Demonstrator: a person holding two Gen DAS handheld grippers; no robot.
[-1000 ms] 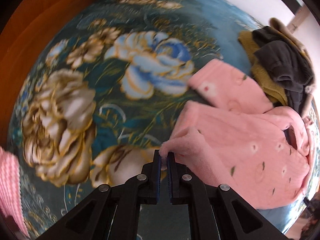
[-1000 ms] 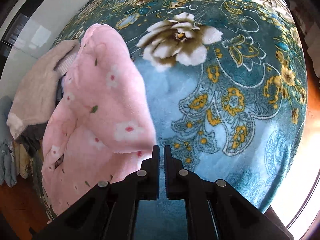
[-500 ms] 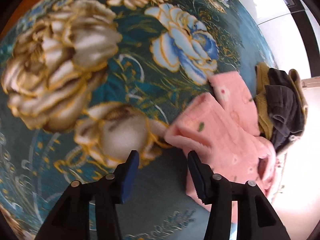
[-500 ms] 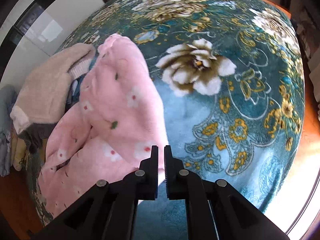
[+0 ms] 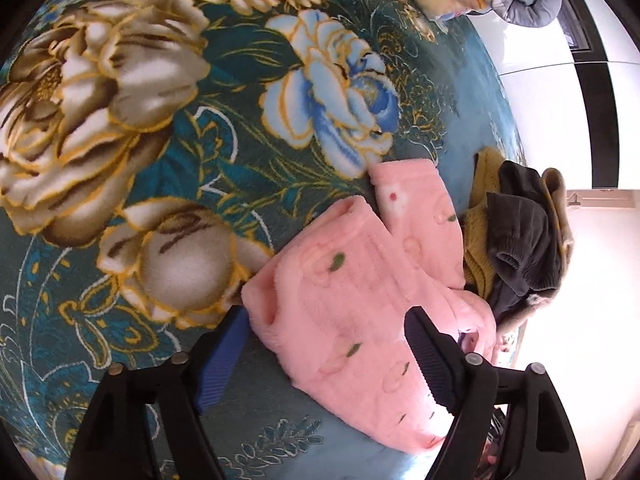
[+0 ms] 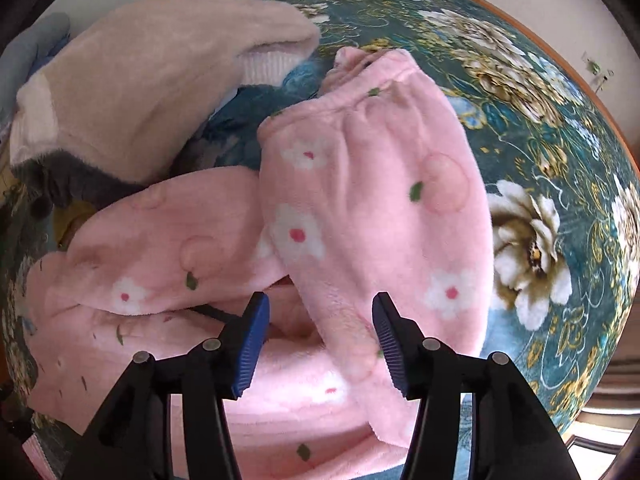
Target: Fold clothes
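Pink fleece garment (image 6: 360, 208) lies on the teal floral blanket (image 5: 168, 168), beside a heap of dark and tan clothes (image 5: 520, 236); left gripper (image 5: 324, 344) and right gripper (image 6: 318, 336) hover over it, jaws opening, gripping nothing.

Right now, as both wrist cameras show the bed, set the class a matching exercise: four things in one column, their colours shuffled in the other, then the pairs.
Things:
1. fleece garment with flowers
2. blanket
3. knitted garment
4. gripper pads

Colours:
A. blue
B. mustard yellow
C. pink
D. teal with large flowers

Pairs: 1-C, 2-D, 3-B, 4-A
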